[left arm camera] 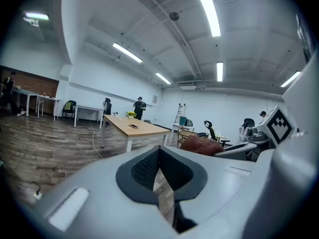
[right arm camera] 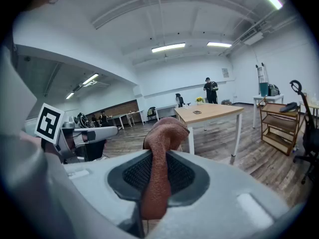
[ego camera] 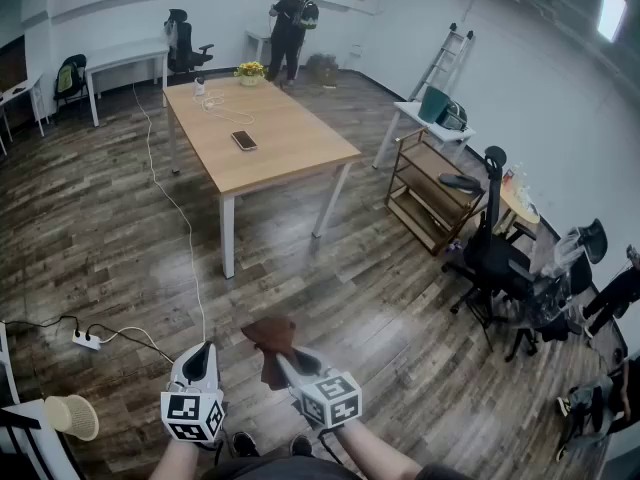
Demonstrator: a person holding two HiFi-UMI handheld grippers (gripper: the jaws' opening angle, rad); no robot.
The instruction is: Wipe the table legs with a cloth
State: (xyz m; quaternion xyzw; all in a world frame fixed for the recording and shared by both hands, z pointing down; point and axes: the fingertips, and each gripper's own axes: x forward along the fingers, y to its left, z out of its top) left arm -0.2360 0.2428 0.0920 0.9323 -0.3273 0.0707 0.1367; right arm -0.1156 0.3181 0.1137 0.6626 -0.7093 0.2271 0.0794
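a: head view first. where's the cloth?
b: low in the frame, just right of centre. the brown cloth (ego camera: 268, 336) hangs bunched from the tip of the right gripper (ego camera: 283, 360). the left gripper (ego camera: 204, 350) is just beside it on the left, and both are over the wood floor (ego camera: 380, 308).
a: and the table?
b: the table (ego camera: 285, 143) is in the upper middle, well apart from both grippers. its legs (ego camera: 228, 236) are white. a phone (ego camera: 243, 140) lies on the top and flowers (ego camera: 249, 70) sit at the far end. a person (ego camera: 290, 28) stands beyond it, at the top of the frame.
a: left gripper view?
b: the jaws are pressed together at their tips, lower centre, with nothing between them. the table (left arm camera: 137, 128) shows left of centre. the cloth (left arm camera: 202, 146) is just right of centre, at the end of the right gripper, which comes in from the right edge.
a: right gripper view?
b: the jaws are pinching the cloth (right arm camera: 167, 131). it runs up between the two pads and folds over at mid frame. the table (right arm camera: 212, 112) is right of centre, and the left gripper reaches in from the left edge.
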